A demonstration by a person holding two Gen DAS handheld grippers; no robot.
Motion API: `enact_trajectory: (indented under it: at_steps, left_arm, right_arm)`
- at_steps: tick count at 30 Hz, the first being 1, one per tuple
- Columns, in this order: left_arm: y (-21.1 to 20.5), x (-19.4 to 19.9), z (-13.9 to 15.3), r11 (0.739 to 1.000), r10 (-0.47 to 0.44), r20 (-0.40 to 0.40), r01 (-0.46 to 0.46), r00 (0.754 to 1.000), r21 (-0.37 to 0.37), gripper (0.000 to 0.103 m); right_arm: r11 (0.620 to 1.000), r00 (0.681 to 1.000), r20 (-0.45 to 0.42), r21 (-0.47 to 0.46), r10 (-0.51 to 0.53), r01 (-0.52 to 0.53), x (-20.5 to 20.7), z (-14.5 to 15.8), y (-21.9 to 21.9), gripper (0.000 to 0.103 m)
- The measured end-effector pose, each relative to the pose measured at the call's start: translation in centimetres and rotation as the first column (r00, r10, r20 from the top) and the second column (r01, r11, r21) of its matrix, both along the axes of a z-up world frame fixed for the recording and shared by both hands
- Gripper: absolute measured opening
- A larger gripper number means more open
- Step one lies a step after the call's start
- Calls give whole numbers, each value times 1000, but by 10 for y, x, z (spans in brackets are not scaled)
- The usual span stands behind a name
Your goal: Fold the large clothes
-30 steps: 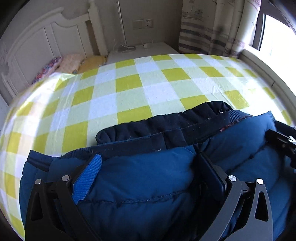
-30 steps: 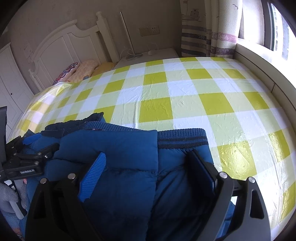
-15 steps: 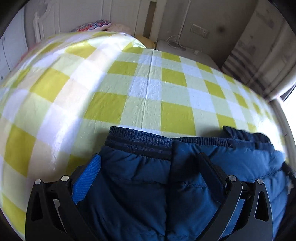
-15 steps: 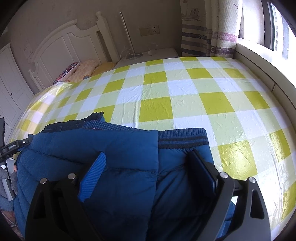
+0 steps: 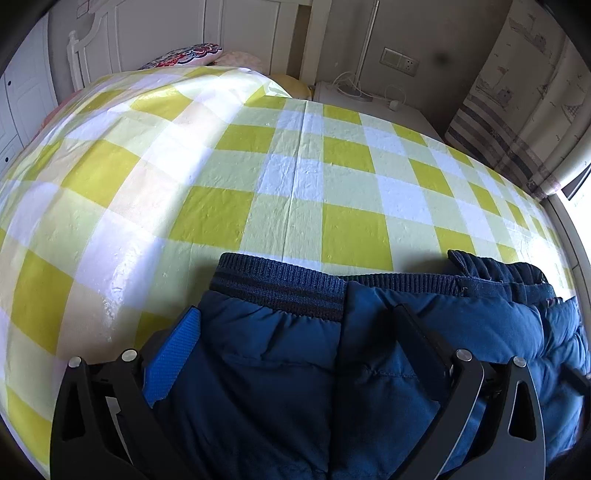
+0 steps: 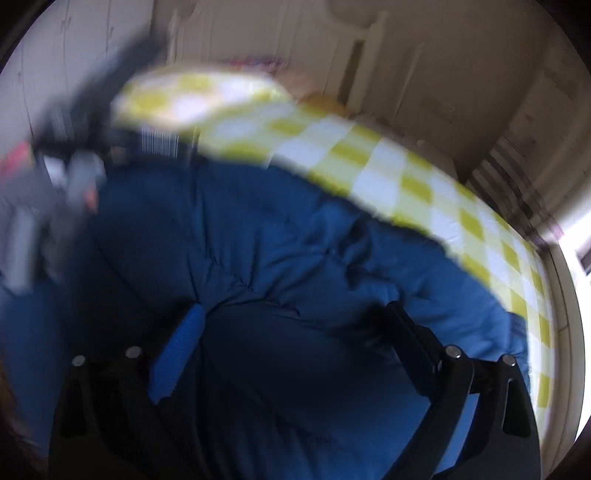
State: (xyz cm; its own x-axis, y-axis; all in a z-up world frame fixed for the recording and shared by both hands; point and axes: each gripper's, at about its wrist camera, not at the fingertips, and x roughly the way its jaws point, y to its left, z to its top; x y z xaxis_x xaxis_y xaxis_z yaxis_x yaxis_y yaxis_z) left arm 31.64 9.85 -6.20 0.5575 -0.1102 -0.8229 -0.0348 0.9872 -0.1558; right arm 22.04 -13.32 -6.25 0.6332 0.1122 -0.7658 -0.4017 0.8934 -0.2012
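The padded blue quilted garment (image 5: 369,350), with a dark ribbed knit band (image 5: 280,284) along its far edge, lies on the bed's yellow, white and pale green checked cover (image 5: 295,177), bunched at the near side of the bed. In the left wrist view the left gripper (image 5: 295,332) sits over the ribbed band end, its 2 jaws spread wide with the puffy fabric filling the space between them; the blue pad (image 5: 173,358) lies against the cloth, though I cannot tell whether the jaws actually pinch it. The right wrist view is heavily blurred. There the right gripper (image 6: 295,332) hangs over a broad rumpled stretch of the same garment (image 6: 277,258), its jaws at full spread, having just been opening further, with fabric below and between them but no visible clamp on it. Behind the bed stand a white panelled headboard (image 5: 184,33), a patterned pillow (image 5: 184,57), a striped curtain (image 5: 517,110) and a wall socket (image 5: 400,66).
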Motion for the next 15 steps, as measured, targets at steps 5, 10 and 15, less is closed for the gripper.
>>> enact_trajectory:
  at_steps: [5, 10, 15]
  left_arm:
    - [1, 0, 0, 1000, 2, 1, -2, 1000, -1, 99]
    - [2, 0, 0, 1000, 3, 4, -3, 1000, -11, 99]
    - [2, -1, 1, 1000, 7, 10, -7, 1000, -3, 99]
  right_arm:
    - [989, 996, -22, 116, -86, 88, 2, 17, -42, 100]
    - [919, 933, -4, 168, -360, 356, -4, 27, -144, 100]
    - [822, 900, -148, 368, -409, 434, -1, 0, -210, 100]
